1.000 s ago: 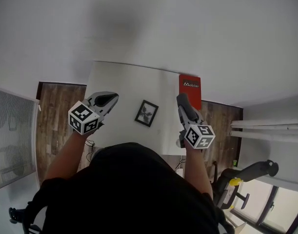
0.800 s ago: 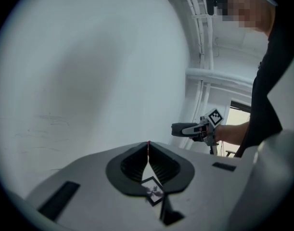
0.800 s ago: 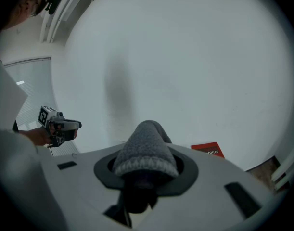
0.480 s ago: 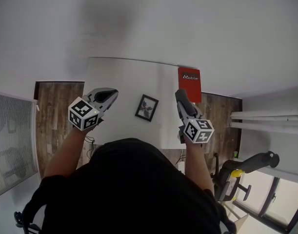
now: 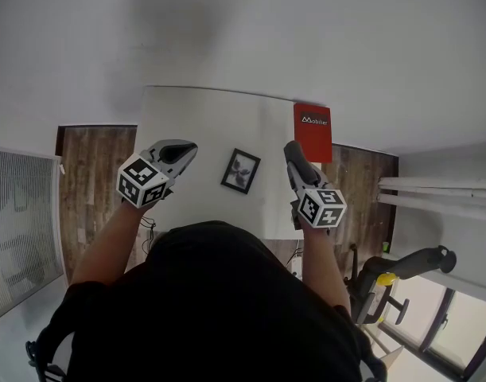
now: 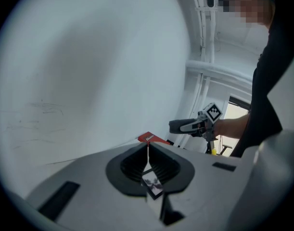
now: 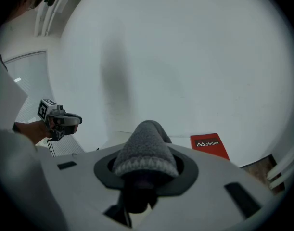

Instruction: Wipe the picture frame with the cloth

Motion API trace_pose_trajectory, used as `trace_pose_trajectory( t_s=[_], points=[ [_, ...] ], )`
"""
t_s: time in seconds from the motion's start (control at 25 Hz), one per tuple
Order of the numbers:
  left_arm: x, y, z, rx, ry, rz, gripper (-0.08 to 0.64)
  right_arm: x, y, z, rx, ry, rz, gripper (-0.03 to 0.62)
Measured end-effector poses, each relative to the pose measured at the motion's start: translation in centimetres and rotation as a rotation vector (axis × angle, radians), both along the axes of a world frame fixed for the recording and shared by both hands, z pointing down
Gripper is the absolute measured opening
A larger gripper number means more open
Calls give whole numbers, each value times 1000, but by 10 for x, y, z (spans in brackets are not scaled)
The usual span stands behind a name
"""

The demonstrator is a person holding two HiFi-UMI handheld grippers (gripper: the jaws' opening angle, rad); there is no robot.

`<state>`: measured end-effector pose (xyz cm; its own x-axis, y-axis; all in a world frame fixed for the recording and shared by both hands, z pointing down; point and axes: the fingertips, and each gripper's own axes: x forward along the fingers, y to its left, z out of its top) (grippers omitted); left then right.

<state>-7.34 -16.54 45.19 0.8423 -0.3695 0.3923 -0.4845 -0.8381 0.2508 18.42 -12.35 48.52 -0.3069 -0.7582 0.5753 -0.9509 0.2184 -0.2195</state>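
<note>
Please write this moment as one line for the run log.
stage: before wiping | left gripper: shut, empty | right gripper: shut on grey cloth | picture frame: lying on table, untouched

Closed left claw (image 6: 147,148), picture frame (image 6: 152,184) beyond

— What's the room like?
— A plain white wall (image 5: 322,30) rises behind a white bench (image 5: 203,118). A soft grey shadow lies on the wall above the bench's far left corner.
— And the floor?
— There are dark wood planks (image 5: 91,181) on both sides of the bench. A ribbed white panel (image 5: 20,213) stands at the left and white pipes (image 5: 433,205) run along the right. A bright window (image 5: 421,317) sits low on the right, and a red board (image 5: 312,132) stands by the bench's far right corner.
</note>
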Motion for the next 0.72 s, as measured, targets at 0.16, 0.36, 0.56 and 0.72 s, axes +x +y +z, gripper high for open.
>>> trace_pose_trajectory(
  t_s=[0.16, 0.36, 0.56, 0.72],
  points=[
    [5, -2, 14, -25, -14, 7, 12, -1, -4, 14, -30, 17, -16, 110],
    [10, -7, 41, -67, -42, 19, 12, -5, -12, 35, -67, 42, -41, 110],
    [18, -6, 65, -97, -73, 51, 23, -7, -19, 59, -102, 91, -75, 110],
    [26, -7, 84, -112, -110, 79, 49, -12, -24, 80, -135, 116, -106, 110]
  ],
)
